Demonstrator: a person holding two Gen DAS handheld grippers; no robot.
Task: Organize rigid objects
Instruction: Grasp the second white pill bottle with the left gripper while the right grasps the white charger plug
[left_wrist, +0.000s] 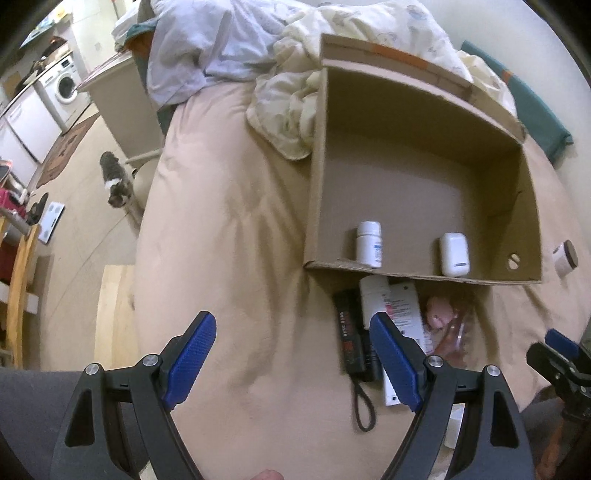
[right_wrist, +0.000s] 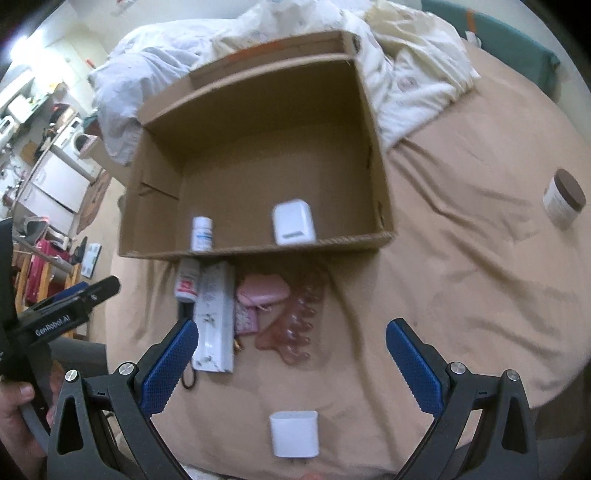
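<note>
Covering nearly everything in view was a bed under a tan sheet (right_wrist: 461, 295), with crumpled pale bedding (left_wrist: 295, 110) heaped at its far end. On the sheet stood an open cardboard box (right_wrist: 258, 110); inside, against its near wall, a white pill bottle (right_wrist: 202, 233) stood upright and a white case (right_wrist: 293, 222) sat apart from it to the right. Just outside that near wall lay a cluster of loose items: a long white box (right_wrist: 216, 321), a second white bottle (right_wrist: 187, 283) on its side, a black device with a cord loop (left_wrist: 349, 339), a pink pouch (right_wrist: 262, 290) and a clear pink moulded piece (right_wrist: 295, 332). A small white rectangular object (right_wrist: 294, 434) lay nearer still, alone, between the right tool's fingers but untouched. A brown-lidded jar (right_wrist: 564, 199) stood well apart on the right.

The left gripper (left_wrist: 291, 354) hung with its jaws wide apart, holding nothing. The right gripper (right_wrist: 291, 363) was likewise spread and empty. On the floor beside the bed stood a cat (left_wrist: 116, 181).
</note>
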